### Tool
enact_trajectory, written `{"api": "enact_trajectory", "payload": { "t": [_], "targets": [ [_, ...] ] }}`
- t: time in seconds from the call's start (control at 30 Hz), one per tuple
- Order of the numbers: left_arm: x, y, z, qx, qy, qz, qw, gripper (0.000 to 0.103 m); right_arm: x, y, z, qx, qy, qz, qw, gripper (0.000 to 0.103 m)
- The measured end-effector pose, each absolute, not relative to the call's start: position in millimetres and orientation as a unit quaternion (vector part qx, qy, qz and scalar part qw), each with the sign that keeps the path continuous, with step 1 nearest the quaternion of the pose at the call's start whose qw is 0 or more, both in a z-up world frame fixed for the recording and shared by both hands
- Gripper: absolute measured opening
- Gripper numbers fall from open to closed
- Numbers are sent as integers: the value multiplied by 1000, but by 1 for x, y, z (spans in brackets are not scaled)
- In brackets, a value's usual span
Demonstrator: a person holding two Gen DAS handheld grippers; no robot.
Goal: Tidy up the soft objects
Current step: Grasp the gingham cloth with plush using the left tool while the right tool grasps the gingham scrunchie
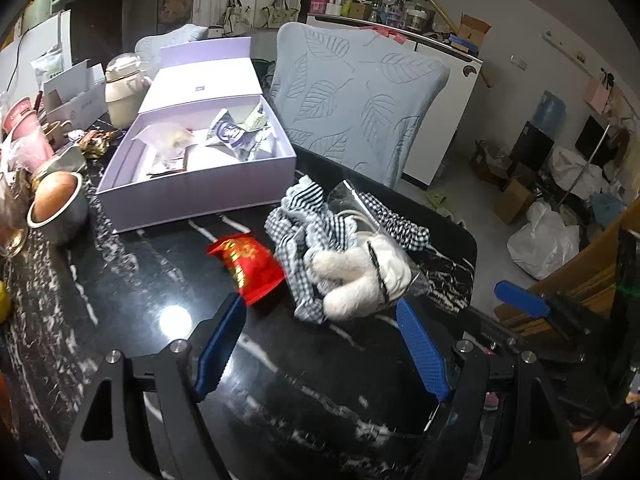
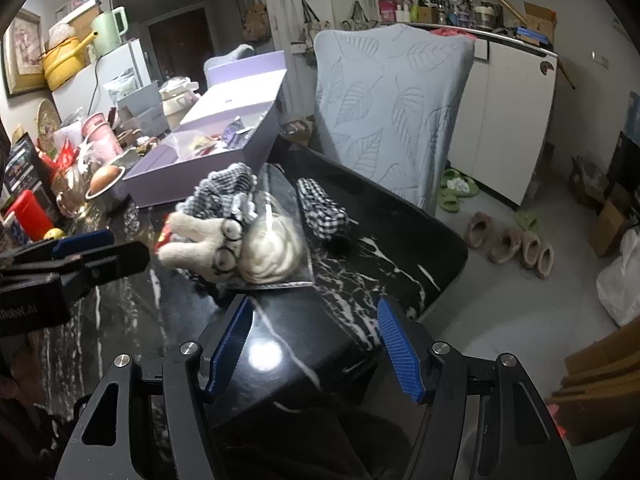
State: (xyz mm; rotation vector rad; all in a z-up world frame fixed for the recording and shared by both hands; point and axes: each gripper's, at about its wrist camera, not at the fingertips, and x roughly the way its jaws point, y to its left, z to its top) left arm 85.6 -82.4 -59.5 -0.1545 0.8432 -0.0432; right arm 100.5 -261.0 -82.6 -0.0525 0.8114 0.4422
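Approach step: both claws, left claw (image 1: 320,320) and right claw (image 2: 316,340), spread, empty; next, pinch bagged plush toy (image 1: 360,272) near counter (image 1: 280,380) corner.

Both cameras sit low over the black marble table (image 1: 132,280), looking forward between their own fingers toward the leaf-patterned chair (image 1: 360,104). The right view stands farther right. Both share the plush toy (image 2: 236,248) and purple box (image 2: 192,168).
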Motion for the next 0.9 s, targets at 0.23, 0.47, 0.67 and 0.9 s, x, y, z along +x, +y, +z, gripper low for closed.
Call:
{"api": "enact_trajectory", "payload": {
  "t": [0.23, 0.47, 0.67, 0.9],
  "targets": [
    [122, -92, -65, -64, 419, -16, 906, 78, 122, -272, -91, -22, 392, 215, 894, 72],
    [153, -97, -81, -57, 448, -12, 892, 78, 151, -277, -96, -23, 396, 218, 892, 76],
    [168, -95, -100, -56, 478, -13, 877, 78, 177, -267, -97, -20, 397, 241, 885, 76],
    [173, -83, -111, -94, 491, -21, 866, 78, 204, -250, -103, -21, 406, 279, 870, 74]
  ]
}}
